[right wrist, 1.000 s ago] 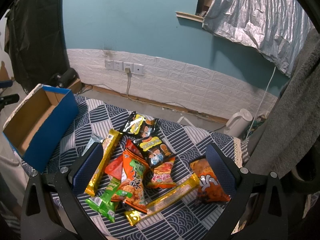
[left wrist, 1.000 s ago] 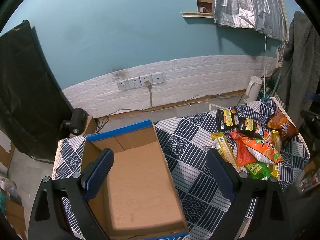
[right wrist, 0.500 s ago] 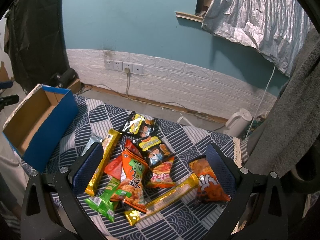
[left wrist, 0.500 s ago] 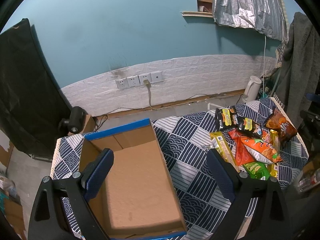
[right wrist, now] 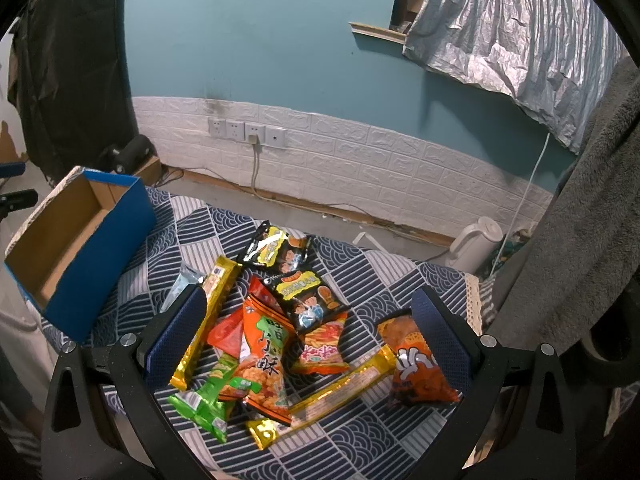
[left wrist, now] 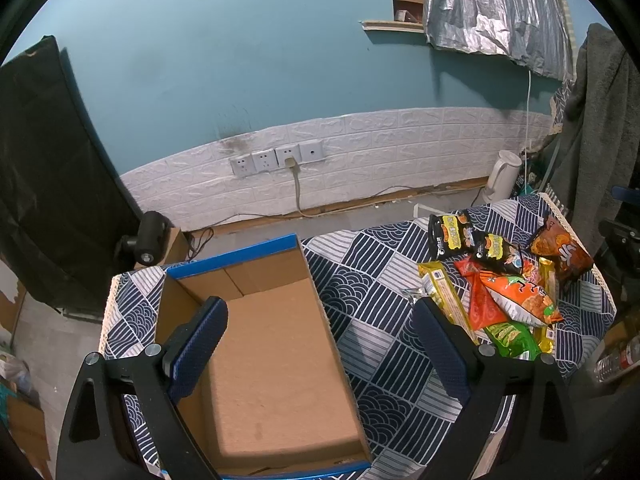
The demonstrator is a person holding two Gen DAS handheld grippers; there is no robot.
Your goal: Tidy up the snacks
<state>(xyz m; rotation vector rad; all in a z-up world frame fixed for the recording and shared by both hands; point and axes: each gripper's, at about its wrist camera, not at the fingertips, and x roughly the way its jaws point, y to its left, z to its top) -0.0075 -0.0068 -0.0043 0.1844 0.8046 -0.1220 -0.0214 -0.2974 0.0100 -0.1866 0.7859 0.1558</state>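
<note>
The left gripper (left wrist: 318, 334) hangs with its blue-padded fingers (left wrist: 196, 342) spread wide and nothing between them, poised above the open cardboard box (left wrist: 276, 344), whose brown floor is bare and whose outer walls are blue. The right gripper (right wrist: 308, 332) is likewise wide open and holds nothing; it hovers over the heap of snacks (right wrist: 280, 332), its two fingers (right wrist: 174, 330) framing the pile from either side without touching any packet. In that pile an orange packet (right wrist: 262, 364) lies at the middle, overlapping a green packet (right wrist: 204, 400) on its near left. A long yellow bar (right wrist: 208, 320) runs beside the left finger, and a second yellow bar (right wrist: 328, 396) lies slantwise at the near edge. Two black packets (right wrist: 304, 296) sit on the far side of the heap, and an orange chip bag (right wrist: 416, 364) lies just by the right finger, a little apart from the rest. Box and snacks both rest on a table covered with a blue and white patterned cloth (right wrist: 372, 440), the box at its left end and the snacks toward its right. Behind stands a teal wall with white brick panelling and a row of sockets (right wrist: 246, 133), and a white kettle (right wrist: 476, 244) stands on the floor beyond the table.
</note>
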